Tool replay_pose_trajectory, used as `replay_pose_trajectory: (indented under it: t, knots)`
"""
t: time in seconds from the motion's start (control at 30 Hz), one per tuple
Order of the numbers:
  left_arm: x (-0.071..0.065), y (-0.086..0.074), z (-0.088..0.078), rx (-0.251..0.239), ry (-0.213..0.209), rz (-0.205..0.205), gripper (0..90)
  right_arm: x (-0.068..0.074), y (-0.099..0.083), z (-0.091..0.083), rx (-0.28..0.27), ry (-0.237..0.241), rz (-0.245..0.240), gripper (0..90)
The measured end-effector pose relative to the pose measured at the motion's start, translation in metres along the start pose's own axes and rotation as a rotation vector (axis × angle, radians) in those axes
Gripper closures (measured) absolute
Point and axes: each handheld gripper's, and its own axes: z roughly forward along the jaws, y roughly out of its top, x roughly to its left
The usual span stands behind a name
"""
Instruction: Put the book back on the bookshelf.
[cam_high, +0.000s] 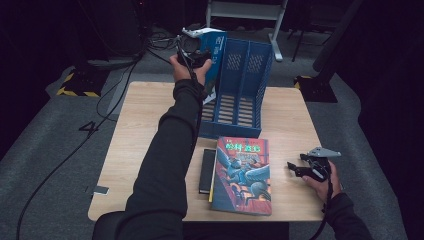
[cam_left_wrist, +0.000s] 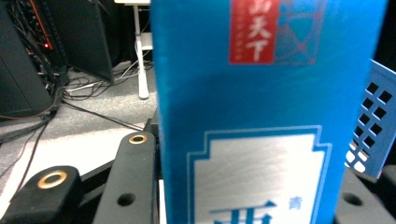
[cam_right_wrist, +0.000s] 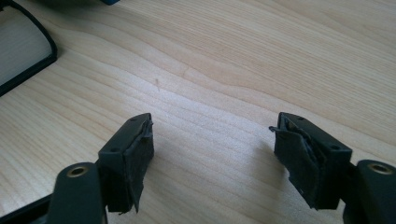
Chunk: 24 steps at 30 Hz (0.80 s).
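Note:
A person's left hand holds my left gripper (cam_high: 198, 51) high over the table's far edge, shut on an upright blue book (cam_high: 216, 52). In the left gripper view the blue book (cam_left_wrist: 266, 93) stands close between the jaws, with a red label at its top. It hangs at the left end of the blue slotted file rack (cam_high: 246, 87), whose perforated wall (cam_left_wrist: 374, 126) shows at the right. My right gripper (cam_high: 296, 168) rests low near the table's right front, jaws spread with nothing between them. In the right gripper view, the right gripper (cam_right_wrist: 212, 140) shows bare wood between its worn pads.
A colourful illustrated book (cam_high: 242, 175) lies flat on the wooden table (cam_high: 150, 115) in front of the rack, with a thin black book (cam_high: 206, 170) at its left side. A book corner (cam_right_wrist: 21, 51) lies left of the right gripper. Cables trail over the grey floor at left.

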Motion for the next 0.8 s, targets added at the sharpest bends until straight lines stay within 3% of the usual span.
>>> replay_pose_trajectory:
  t: [0.4, 0.63, 0.8]
  knots:
    - [-0.014, -0.009, 0.037, 0.035, 0.017, -0.018, 61.0, 0.000, 0.000, 0.000, 0.001, 0.010, 0.001, 28.9]
    - [-0.016, -0.018, 0.043, 0.035, 0.022, -0.020, 60.9, 0.000, 0.000, 0.000, 0.002, 0.014, -0.003, 28.9]
    - [-0.015, -0.027, 0.045, 0.039, 0.015, -0.001, 60.9, 0.001, 0.000, 0.000, 0.001, 0.015, -0.006, 28.9]
